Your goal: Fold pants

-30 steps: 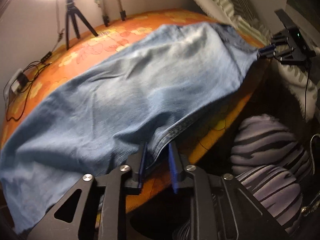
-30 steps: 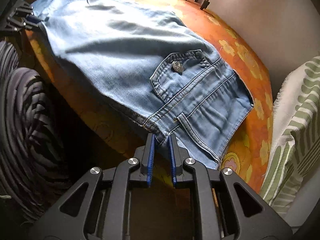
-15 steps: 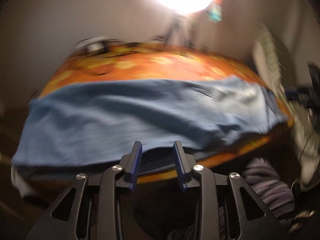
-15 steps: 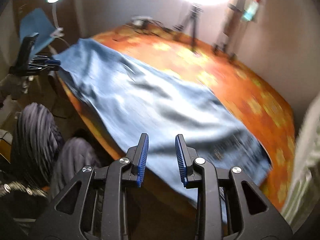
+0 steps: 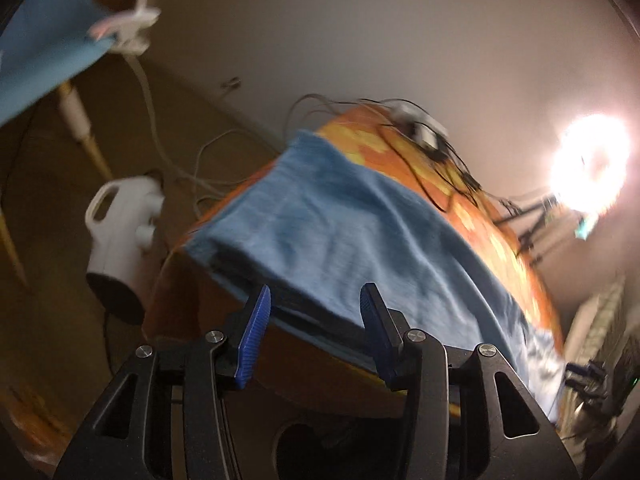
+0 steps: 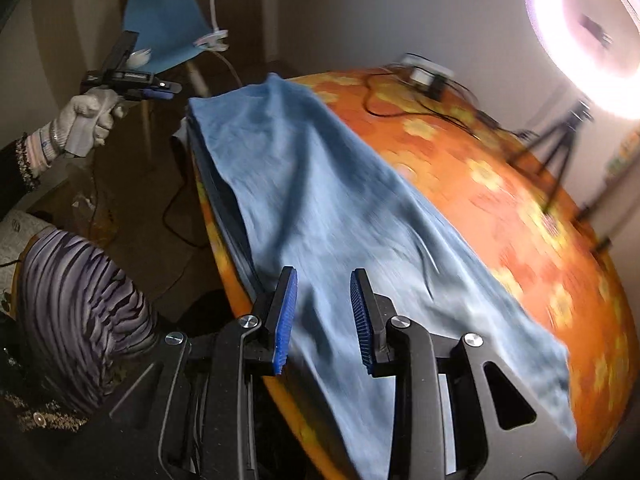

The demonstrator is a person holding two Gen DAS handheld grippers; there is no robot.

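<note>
The blue denim pants (image 6: 320, 200) are lying lengthwise along the near edge of a round table draped in an orange flowered tablecloth (image 6: 500, 184), folded over so that one layer is resting on another, with the lower layer's dark edge hanging slightly over the table's side. The right gripper (image 6: 324, 320) is hovering over the near end of the pants, its blue-padded jaws standing apart with nothing pinched between them. The left gripper (image 5: 314, 332) is sitting off the table's edge at the other end; its jaws have just been opening and are now gaping wide and empty, the cloth lying beyond them. In the right wrist view, a gloved hand (image 6: 86, 118) is holding that left gripper at far left. A ring light (image 6: 592, 28) is glowing at far right.
</note>
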